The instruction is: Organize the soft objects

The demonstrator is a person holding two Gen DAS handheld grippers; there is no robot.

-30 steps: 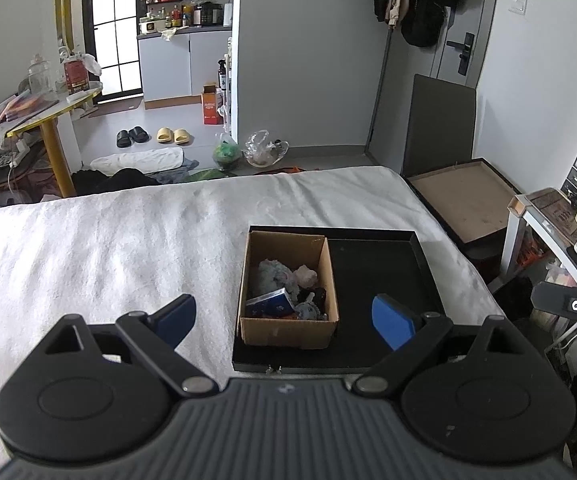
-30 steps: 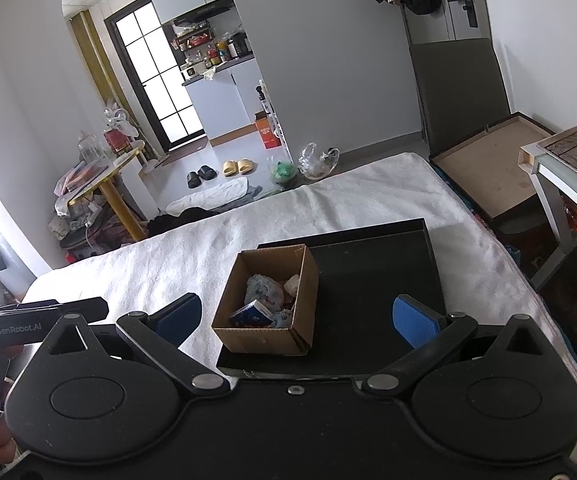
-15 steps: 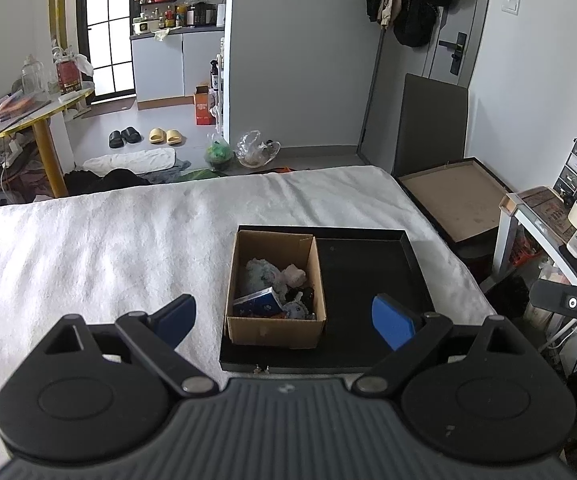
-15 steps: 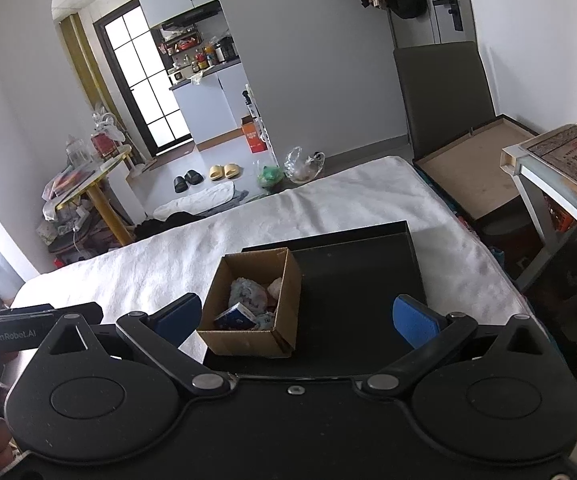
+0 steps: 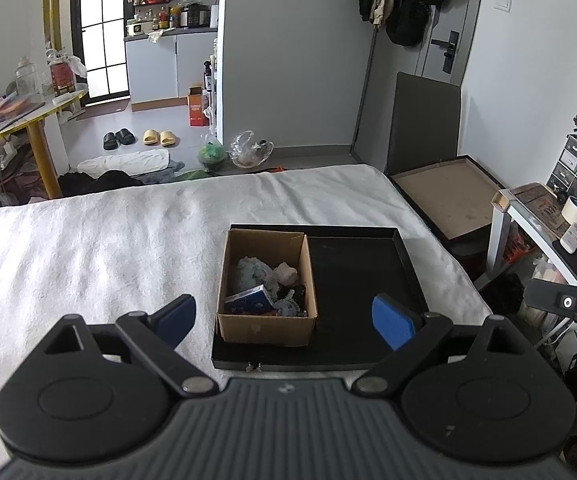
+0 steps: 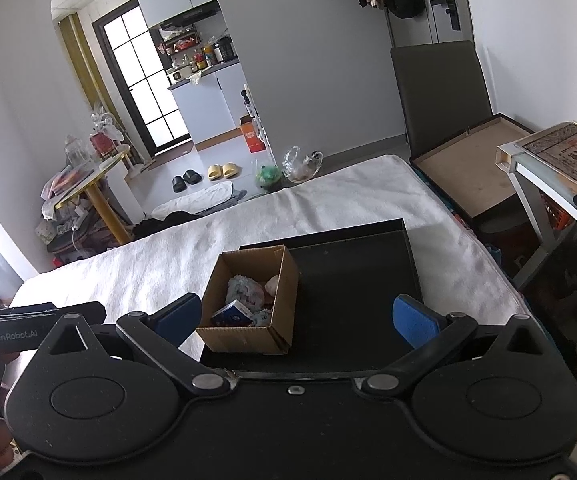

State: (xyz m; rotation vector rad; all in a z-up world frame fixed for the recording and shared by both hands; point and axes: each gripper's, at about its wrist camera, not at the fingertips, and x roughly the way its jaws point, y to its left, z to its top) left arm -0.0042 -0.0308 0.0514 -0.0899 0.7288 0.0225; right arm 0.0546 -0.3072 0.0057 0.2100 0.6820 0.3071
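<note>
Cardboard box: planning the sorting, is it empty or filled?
Partly filled: the cardboard box holds soft items below its rim.

Matt cardboard box [image 5: 266,326], fluffy cloth bedcover [image 5: 88,248]

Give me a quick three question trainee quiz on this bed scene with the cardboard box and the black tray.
1. True or false: the cardboard box sits in the left part of the black tray.
2. The left tool and right tool are: A) both open and empty, B) both shut, C) one holding a cloth.
3. Fill in: the tray rests on a ____ bed cover.

Key: 1 true. 2 A. 3 white.
</note>
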